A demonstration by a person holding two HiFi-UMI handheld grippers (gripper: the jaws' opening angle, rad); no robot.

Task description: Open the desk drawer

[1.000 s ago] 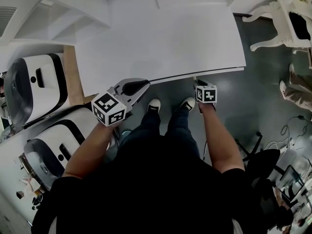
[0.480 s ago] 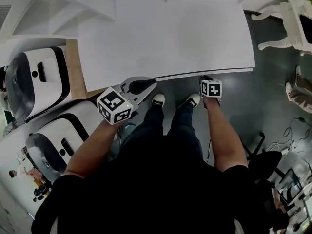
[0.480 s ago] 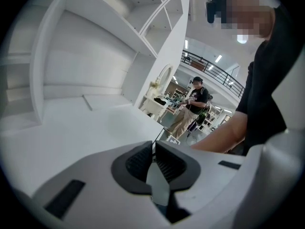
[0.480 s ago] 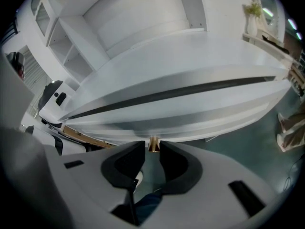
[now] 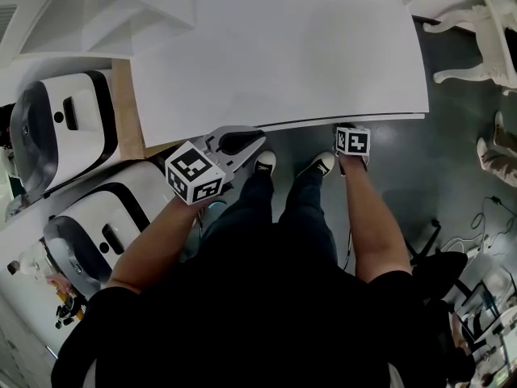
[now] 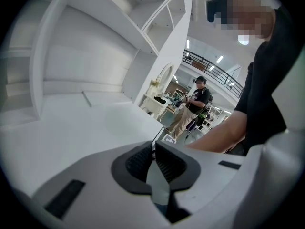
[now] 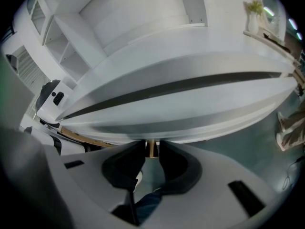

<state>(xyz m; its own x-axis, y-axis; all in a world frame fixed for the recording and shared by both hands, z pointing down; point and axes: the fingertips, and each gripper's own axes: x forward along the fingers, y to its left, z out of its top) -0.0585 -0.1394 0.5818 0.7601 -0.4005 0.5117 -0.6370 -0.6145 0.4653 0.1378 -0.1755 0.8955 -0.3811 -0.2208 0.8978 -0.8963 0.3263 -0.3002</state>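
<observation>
The white desk (image 5: 283, 55) fills the upper middle of the head view. In the right gripper view its drawer front (image 7: 190, 113) runs below a dark gap (image 7: 167, 87), with a small brass knob (image 7: 151, 148) under its lower edge. My right gripper (image 7: 152, 144) points steeply down at the desk's front edge (image 5: 347, 128). Its jaws are closing with the knob between them, and a thin gap shows on each side of the knob. My left gripper (image 5: 258, 137) hovers over the desk's front left edge. Its pads (image 6: 143, 159) are together with nothing held.
Two white machines (image 5: 56, 136) (image 5: 97, 225) stand on the floor at the left. White shelves (image 5: 97, 14) rise behind the desk. An ornate white chair (image 5: 485, 39) and cables (image 5: 493, 208) are at the right. A bystander (image 6: 195, 104) stands far off. My shoes (image 5: 264, 162) sit under the desk edge.
My right gripper has sunk a little along the desk's front edge. The left gripper has kept its place by the edge.
</observation>
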